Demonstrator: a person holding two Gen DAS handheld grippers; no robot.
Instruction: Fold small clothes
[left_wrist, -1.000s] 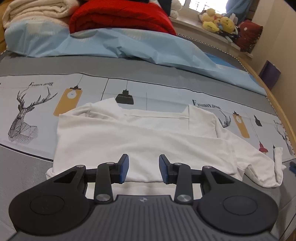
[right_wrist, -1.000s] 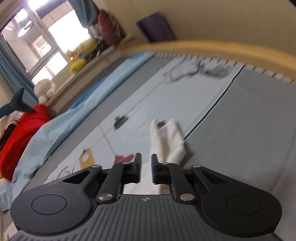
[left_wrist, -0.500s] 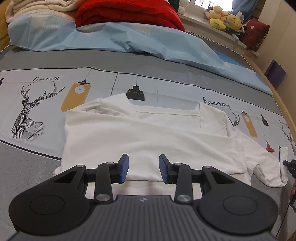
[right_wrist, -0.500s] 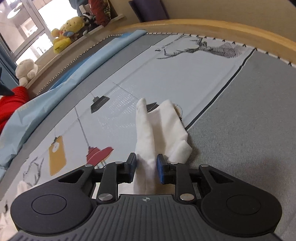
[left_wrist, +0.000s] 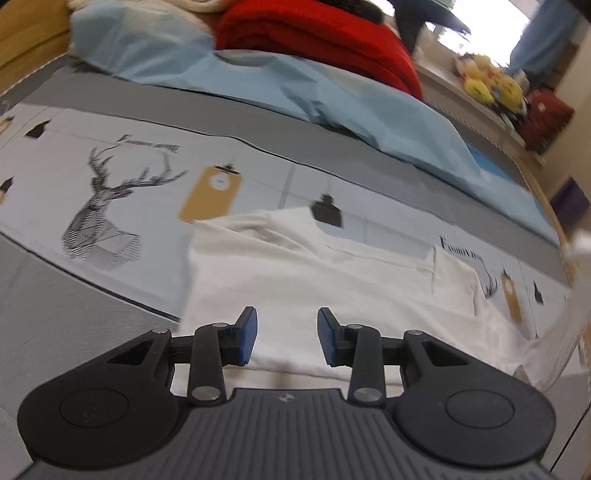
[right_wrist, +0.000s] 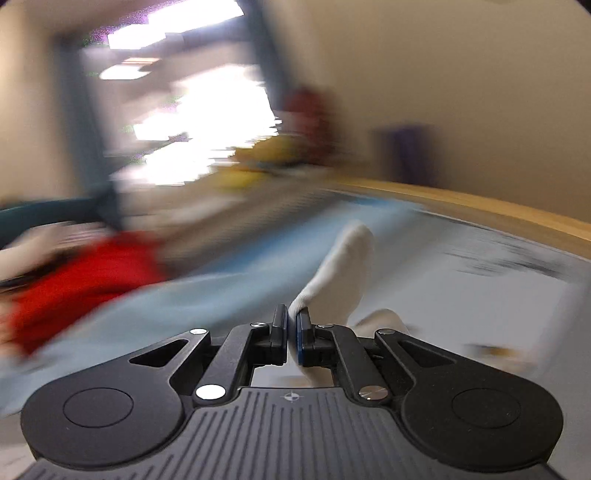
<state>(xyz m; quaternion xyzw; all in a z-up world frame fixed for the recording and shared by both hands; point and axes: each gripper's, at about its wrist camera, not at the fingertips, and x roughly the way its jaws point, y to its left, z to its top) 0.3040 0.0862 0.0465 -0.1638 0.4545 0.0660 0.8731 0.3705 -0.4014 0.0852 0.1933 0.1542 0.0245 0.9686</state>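
A white long-sleeved shirt (left_wrist: 332, 280) lies flat on the printed bed cover (left_wrist: 110, 173). My left gripper (left_wrist: 284, 321) hovers open over the shirt's near hem, with nothing between its blue pads. The shirt's right sleeve (left_wrist: 554, 343) rises off the bed at the right edge of the left wrist view, blurred. In the right wrist view my right gripper (right_wrist: 291, 317) is shut on that white sleeve's cuff (right_wrist: 343, 266), whose end sticks up past the fingers. This view is heavily motion-blurred.
A light blue sheet (left_wrist: 295, 88) and a red blanket (left_wrist: 314, 33) lie at the far side of the bed. Plush toys (left_wrist: 487, 85) sit on the sill by the window. The wooden bed rim (right_wrist: 498, 214) curves along the right.
My right gripper closed on the sleeve cuff and lifted it off the bed, swinging fast. My left gripper slid left along the shirt's hem and rolled slightly, still open.
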